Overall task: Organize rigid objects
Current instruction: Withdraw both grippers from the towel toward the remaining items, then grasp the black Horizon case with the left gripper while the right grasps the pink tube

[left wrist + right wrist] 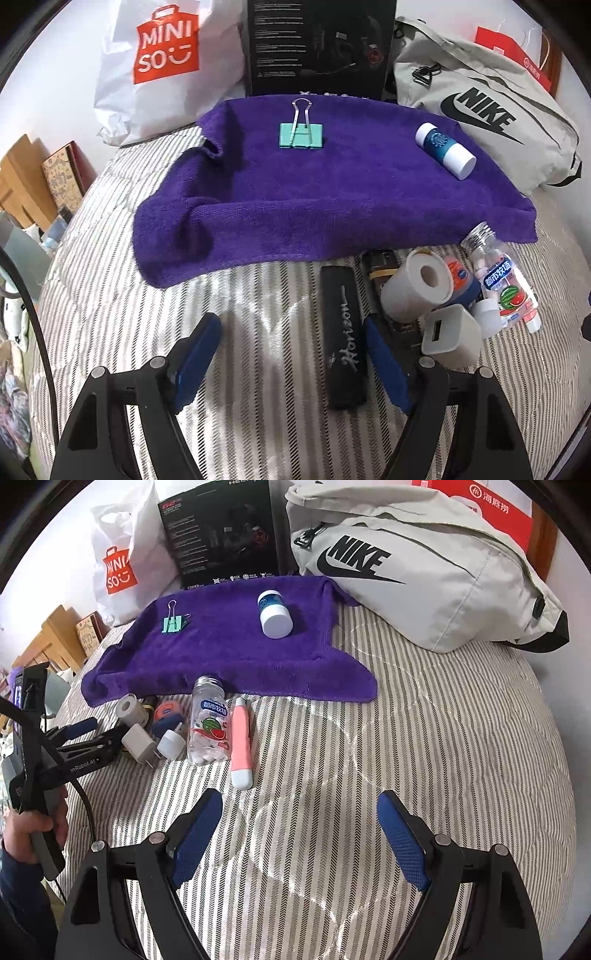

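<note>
binder clip (301, 135) and bottle (445, 150) on purple towel (295, 199)

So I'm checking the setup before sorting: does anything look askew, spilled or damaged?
Nothing is spilled or broken. The purple towel lies rumpled, and the clear candy bottle lies on its side with its white cap off beside it.

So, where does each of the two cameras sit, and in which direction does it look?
Left wrist: on the left gripper, low over the striped bed, facing the purple towel; its own open fingers flank the black Horizon case.
Right wrist: on the right gripper, further right, facing the same towel; shows its open fingers, plus the left gripper and hand.
Shared: towel, binder clip, white bottle, Nike bag.
</note>
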Action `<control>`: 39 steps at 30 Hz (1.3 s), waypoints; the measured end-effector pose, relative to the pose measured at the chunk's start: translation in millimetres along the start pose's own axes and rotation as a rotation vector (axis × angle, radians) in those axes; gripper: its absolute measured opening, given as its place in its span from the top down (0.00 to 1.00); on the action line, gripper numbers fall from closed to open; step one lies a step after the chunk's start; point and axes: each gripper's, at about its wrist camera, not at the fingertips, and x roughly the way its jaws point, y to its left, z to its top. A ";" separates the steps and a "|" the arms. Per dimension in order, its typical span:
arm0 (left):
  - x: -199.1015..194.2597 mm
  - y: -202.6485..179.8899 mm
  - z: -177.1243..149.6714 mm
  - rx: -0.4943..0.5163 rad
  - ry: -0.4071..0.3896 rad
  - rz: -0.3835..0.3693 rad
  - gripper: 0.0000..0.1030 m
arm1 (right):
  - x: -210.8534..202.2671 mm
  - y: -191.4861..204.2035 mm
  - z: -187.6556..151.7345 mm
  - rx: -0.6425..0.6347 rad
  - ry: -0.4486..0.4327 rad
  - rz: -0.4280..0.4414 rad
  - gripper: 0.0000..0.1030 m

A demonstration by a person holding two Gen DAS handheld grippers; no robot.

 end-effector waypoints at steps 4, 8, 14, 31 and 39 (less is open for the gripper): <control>0.1 -6.8 1.4 0.019 -0.013 -0.028 0.42 | 5.3 -0.2 2.7 0.008 0.001 0.012 0.17; -2.5 -13.9 0.5 0.050 -0.020 -0.037 0.64 | 12.0 1.3 7.7 0.000 -0.004 0.017 0.17; -4.8 -12.6 0.3 0.046 -0.011 -0.053 0.80 | 28.8 8.7 18.2 -0.037 -0.016 0.055 0.18; -4.9 -14.2 -2.1 0.051 -0.014 -0.049 0.79 | 72.4 31.2 20.8 -0.233 0.000 0.051 0.49; -5.0 -14.4 -1.8 0.049 -0.012 -0.048 0.79 | 67.1 36.4 14.5 -0.292 -0.001 0.076 0.84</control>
